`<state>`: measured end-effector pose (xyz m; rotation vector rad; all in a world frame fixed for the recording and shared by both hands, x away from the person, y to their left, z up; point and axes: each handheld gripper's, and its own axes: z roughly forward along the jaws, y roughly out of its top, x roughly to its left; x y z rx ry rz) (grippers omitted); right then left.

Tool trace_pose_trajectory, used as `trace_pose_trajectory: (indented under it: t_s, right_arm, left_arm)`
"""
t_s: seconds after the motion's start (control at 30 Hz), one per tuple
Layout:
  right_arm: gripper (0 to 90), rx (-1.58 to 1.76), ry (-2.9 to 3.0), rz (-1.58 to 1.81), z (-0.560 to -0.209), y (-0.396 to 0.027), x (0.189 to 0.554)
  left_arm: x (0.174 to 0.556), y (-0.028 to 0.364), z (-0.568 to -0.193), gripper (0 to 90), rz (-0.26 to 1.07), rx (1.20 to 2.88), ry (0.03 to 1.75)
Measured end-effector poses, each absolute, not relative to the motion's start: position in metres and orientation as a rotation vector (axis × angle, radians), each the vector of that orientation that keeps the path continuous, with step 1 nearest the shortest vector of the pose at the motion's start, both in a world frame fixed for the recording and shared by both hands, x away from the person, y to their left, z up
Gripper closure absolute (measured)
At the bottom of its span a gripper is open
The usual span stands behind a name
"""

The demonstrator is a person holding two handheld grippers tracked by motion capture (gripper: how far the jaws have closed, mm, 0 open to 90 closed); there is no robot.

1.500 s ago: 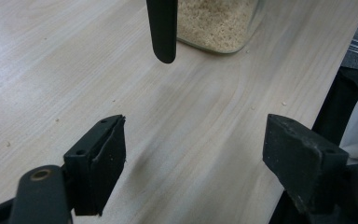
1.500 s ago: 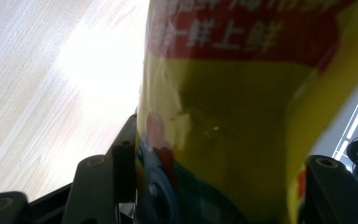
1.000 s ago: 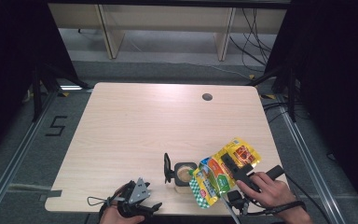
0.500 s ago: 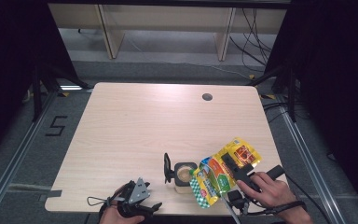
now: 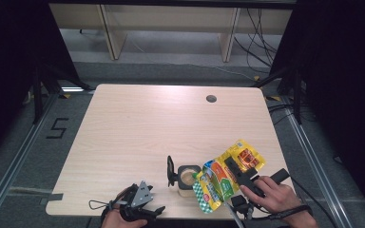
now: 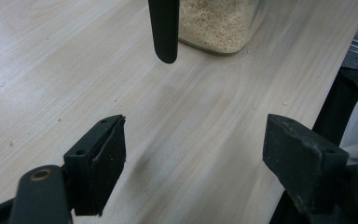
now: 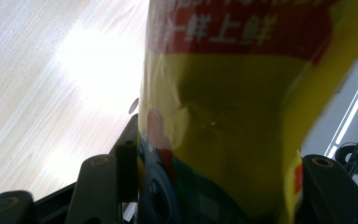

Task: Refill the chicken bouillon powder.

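Yellow pouch (image 5: 225, 173) clamped in right tool (image 5: 240, 172), tilted over jar (image 5: 188, 177)

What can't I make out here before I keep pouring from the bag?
- Bag mouth: high view, hidden under the bag's own tilted body over the jar.
- Bag print: right gripper view, too close, cut off by the top edge.
- Jar top: left gripper view, cut off by the top edge.
- Right gripper pads: right gripper view, covered by the bag.
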<state>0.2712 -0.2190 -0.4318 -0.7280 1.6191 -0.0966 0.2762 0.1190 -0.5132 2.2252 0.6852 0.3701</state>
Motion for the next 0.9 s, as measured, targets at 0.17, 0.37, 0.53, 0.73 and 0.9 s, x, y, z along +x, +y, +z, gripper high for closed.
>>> trace_pose_trajectory:
  t_s: [0.17,0.37,0.53,0.73,0.9]
  right_arm:
    - [46.5,-0.732,1.619,-0.099,-0.4314,-0.2185,0.2706]
    - [47.6,-0.733,1.623,-0.096,-0.4313,-0.2188,0.27]
    - [48.1,-0.74,1.634,-0.087,-0.4307,-0.2185,0.2705]
    - [48.6,-0.72,1.638,-0.066,-0.4312,-0.2207,0.2715]
    - [48.9,-0.728,1.652,-0.062,-0.4306,-0.2212,0.2727]
  left_arm:
    - [0.2762,0.119,-0.5134,21.2,0.371,2.223,0.687]
    - [0.2762,0.119,-0.5133,21.2,0.369,2.225,0.686]
    - [0.2759,0.1185,-0.5137,21.2,0.365,2.215,0.692]
    - [0.2759,0.1186,-0.5136,21.2,0.367,2.214,0.692]
    - [0.2761,0.1188,-0.5135,21.2,0.367,2.213,0.688]
